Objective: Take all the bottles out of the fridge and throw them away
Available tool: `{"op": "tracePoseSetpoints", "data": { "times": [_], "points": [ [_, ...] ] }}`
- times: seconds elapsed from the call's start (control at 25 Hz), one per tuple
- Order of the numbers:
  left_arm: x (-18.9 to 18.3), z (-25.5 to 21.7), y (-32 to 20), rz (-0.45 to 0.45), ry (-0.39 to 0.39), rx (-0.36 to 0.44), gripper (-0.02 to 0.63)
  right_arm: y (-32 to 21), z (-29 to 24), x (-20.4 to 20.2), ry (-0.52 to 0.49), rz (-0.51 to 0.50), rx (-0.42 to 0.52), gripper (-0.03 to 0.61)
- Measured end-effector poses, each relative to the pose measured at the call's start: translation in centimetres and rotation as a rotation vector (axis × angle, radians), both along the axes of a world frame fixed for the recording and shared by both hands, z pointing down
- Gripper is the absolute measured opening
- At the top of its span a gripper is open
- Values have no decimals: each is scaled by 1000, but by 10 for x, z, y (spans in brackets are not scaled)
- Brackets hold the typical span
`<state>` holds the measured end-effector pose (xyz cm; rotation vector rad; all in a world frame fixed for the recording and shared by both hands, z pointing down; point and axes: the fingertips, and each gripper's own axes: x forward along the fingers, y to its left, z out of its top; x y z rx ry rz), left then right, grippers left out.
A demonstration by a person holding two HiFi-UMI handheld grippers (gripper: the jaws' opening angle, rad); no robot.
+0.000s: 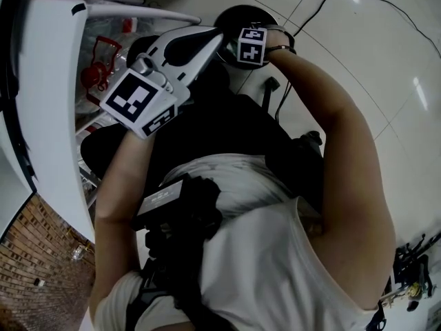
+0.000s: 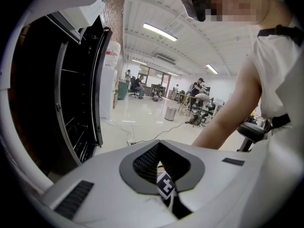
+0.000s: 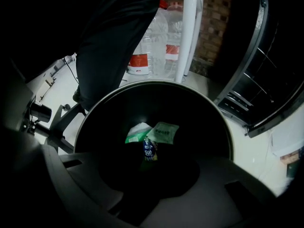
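Directly above the black trash bin (image 3: 156, 83), the right gripper (image 3: 148, 171) hangs with its jaws spread and nothing pinched. A blue-labelled bottle (image 3: 149, 151) shows deep inside the bin, among green packets (image 3: 164, 132). The left gripper (image 2: 160, 145), jaws pressed together and empty, is held beside the open fridge door (image 1: 48, 116). The sound move now is probably to lift the right gripper straight clear of the rim, then go back to the fridge for any bottles left.
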<state>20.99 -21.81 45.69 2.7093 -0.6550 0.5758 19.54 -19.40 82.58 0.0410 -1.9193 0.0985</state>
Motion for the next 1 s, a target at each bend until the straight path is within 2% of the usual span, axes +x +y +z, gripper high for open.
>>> {"op": "tracePoseSetpoints", "data": {
  "times": [0.16,0.24,0.4,0.52,0.6,0.68,0.8,0.88,1.0],
  "points": [
    [-4,-5,2,-6,8,8,12,-8,-22,1,-48,65,12,100],
    [-6,-10,2,-14,16,16,14,-15,-44,1,-113,131,22,0],
    [-15,-30,3,-48,52,28,14,-20,-95,-5,-263,251,1,0],
    [-17,-51,8,-41,76,56,14,-24,-148,-11,-376,272,29,0],
    [-17,-65,15,-18,78,91,12,-28,-197,-14,-497,275,53,0],
    [-17,-79,24,-11,91,120,14,-31,-260,-14,-665,279,69,0],
    [-21,-110,37,-43,145,89,14,-33,-373,-16,-917,266,87,0],
    [-29,-137,44,-69,164,103,14,-30,-443,-23,-1019,211,124,0],
    [-44,-177,56,-83,180,182,14,-21,-525,-37,-1116,83,203,0]
  ]
}}
